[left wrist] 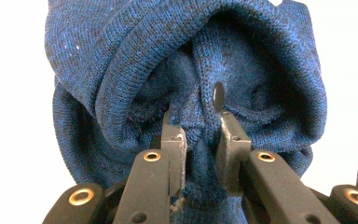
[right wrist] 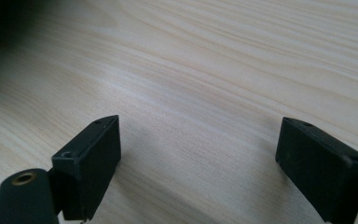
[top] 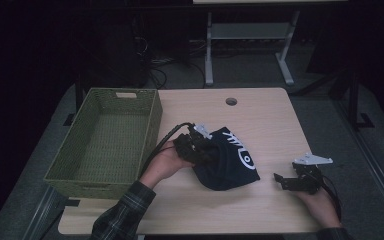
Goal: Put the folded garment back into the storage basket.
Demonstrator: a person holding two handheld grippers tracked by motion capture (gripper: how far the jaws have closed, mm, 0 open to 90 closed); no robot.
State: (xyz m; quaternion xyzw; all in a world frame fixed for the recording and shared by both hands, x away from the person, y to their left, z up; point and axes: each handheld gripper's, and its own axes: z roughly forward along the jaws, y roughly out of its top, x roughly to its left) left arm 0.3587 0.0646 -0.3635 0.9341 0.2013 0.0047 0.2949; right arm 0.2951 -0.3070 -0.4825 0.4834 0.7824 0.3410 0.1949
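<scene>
One blue knit hat pinched in left gripper fingers; right gripper fingers apart; one basket.

1 blue knit garment, 1 green woven basket, 1 wooden table, 2 grippers.

Bare tabletop right of the knit hat; green basket walling the left.

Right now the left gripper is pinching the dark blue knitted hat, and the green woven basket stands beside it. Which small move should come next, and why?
Probably lift the dark blue knitted hat slightly off the light wooden table. The left gripper has its jaws closed on a fold of the knit, so the hold looks ready, and the green woven basket waits open to its left. The right gripper is open over bare wood, apart from the hat.
</scene>
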